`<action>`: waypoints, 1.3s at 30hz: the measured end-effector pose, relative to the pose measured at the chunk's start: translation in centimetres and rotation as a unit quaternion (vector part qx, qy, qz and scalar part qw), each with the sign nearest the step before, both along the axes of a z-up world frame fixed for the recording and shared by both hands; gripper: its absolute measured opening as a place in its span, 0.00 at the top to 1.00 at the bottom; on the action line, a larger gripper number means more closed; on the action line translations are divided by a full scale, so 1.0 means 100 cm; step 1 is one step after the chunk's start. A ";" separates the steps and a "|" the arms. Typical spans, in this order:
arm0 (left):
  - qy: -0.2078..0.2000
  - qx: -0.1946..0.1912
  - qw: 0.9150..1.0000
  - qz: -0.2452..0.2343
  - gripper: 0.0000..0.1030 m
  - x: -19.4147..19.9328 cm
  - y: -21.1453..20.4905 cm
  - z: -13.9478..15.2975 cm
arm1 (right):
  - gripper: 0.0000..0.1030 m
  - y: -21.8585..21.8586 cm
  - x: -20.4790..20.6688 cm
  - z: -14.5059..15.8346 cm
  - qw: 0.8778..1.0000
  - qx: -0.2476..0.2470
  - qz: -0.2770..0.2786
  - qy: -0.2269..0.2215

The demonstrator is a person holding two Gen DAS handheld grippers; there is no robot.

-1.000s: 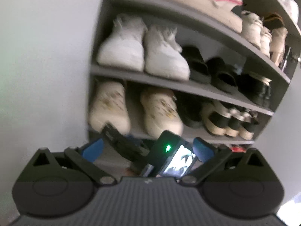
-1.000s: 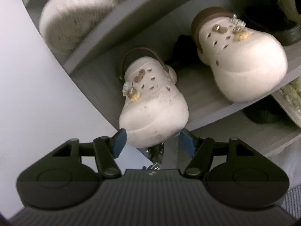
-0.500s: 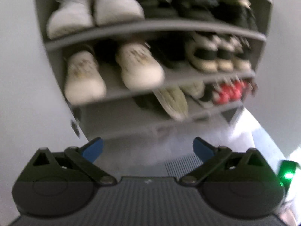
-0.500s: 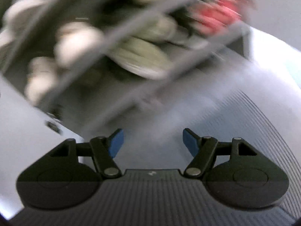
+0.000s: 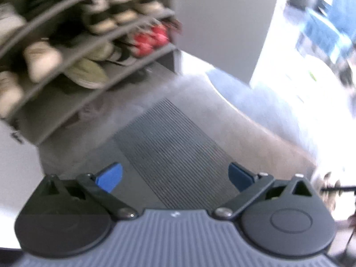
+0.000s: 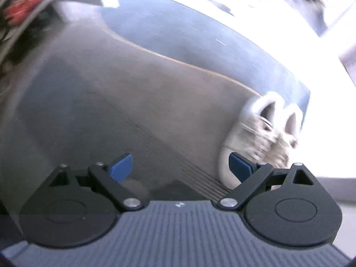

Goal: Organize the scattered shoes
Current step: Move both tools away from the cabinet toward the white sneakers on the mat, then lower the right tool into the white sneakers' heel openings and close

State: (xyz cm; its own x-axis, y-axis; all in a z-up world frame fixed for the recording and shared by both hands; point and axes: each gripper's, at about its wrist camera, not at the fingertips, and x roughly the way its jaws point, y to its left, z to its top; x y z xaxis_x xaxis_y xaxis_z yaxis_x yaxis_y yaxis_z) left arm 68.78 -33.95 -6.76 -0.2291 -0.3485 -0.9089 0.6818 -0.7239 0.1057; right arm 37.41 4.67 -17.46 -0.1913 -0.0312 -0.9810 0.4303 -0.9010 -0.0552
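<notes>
The right gripper was held wide apart with nothing in it; its jaws had just been opening, likely to fit a shoe. The white sneakers were left on the floor at four o'clock (blurred). The left gripper was spread empty over the ribbed mat. The shoe rack was seen at ten o'clock.

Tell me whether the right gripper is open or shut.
Open. The right gripper has just been opening; its blue pads stand wide apart with only floor between them.
</notes>
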 end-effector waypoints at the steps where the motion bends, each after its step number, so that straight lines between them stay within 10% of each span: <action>1: 0.003 -0.001 1.000 0.018 0.01 0.003 0.005 -0.005 | 0.07 0.012 -0.012 -0.008 1.000 0.008 -0.010 -0.010; 8: -0.021 0.068 0.985 0.160 0.00 -0.004 0.035 -0.041 | 0.08 0.079 -0.135 -0.049 0.996 0.062 -0.056 -0.023; 20: -0.091 0.119 0.975 0.162 0.01 -0.031 0.074 -0.089 | 0.09 0.126 -0.210 -0.211 0.975 0.082 -0.197 -0.057; 28: -0.142 0.138 0.962 0.186 0.01 -0.019 0.055 -0.111 | 0.47 0.148 -0.201 -0.237 0.954 0.042 -0.286 -0.075; 30: -0.142 0.140 0.961 0.192 0.01 -0.018 0.050 -0.109 | 0.70 0.137 -0.201 -0.233 0.960 0.079 -0.259 -0.073; 33: -0.155 0.136 0.960 0.190 0.01 -0.020 0.046 -0.106 | 0.72 0.085 -0.178 -0.233 0.985 0.153 -0.075 -0.020; 39: -0.144 0.130 0.960 0.202 0.01 -0.010 0.050 -0.080 | 0.74 0.000 -0.127 -0.216 0.987 0.120 0.107 0.022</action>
